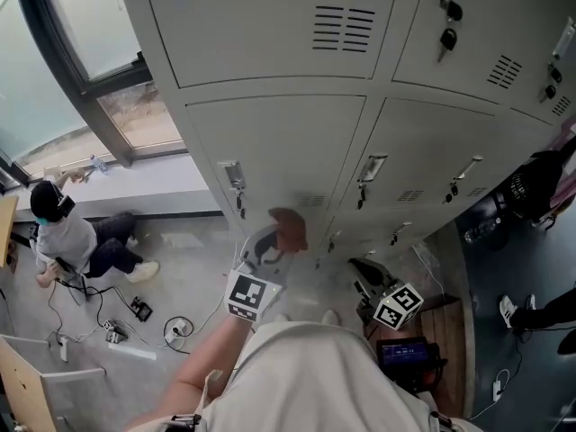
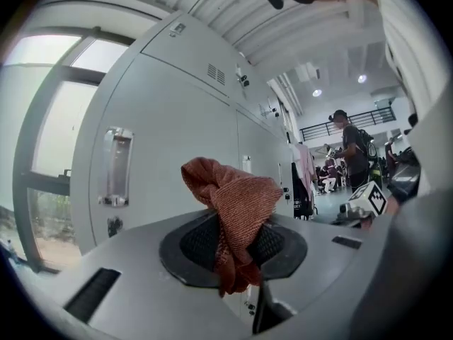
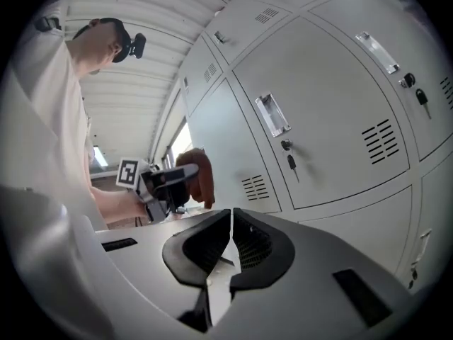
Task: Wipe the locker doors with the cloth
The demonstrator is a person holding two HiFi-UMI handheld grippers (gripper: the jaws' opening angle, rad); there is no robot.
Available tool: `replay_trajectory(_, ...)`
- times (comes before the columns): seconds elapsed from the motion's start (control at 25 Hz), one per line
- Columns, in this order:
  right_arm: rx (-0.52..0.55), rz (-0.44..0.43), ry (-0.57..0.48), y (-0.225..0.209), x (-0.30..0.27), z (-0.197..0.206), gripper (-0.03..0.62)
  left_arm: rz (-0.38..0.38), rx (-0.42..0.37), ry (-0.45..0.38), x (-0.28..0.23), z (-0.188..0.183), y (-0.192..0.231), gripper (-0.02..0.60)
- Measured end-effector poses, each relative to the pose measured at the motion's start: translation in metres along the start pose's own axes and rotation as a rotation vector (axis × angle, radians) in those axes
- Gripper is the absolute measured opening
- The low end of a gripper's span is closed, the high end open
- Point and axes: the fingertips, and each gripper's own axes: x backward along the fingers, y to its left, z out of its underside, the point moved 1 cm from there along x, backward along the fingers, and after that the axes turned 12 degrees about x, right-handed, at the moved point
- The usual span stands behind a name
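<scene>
The left tongs are clamped on the crumpled rust-red woven cloth, held near the pale grey metal locker door just beyond; the right tongs, closed on nothing, sit farther right.

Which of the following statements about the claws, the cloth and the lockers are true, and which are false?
1. The left claw is shut on the cloth. True.
2. The cloth is blue. False: it is reddish-brown.
3. The right claw grips a sponge. False: its jaws are together, with nothing between them.
4. A key hangs from the lock of a locker door. True.
</scene>
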Motion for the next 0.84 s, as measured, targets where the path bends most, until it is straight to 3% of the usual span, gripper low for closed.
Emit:
replay_trajectory(0.12,-0.011,0.008,-0.02,-0.002,-0.003,-0.007,0.023,-0.012,0.028,0.052,0.012,0.03,0.005,0.086)
replay_trajectory(0.32,0.007,-0.011,-0.017,-0.003,-0.016,-0.015,0.023,-0.01,0.044,0.076,0.025,0.044,0.015,0.086)
replay_trajectory(0.84,-0.001,-0.054,0.002,0.007,-0.047,-0.012,0.023,-0.019,0.092,0.074,0.035,0.052,0.032,0.086)
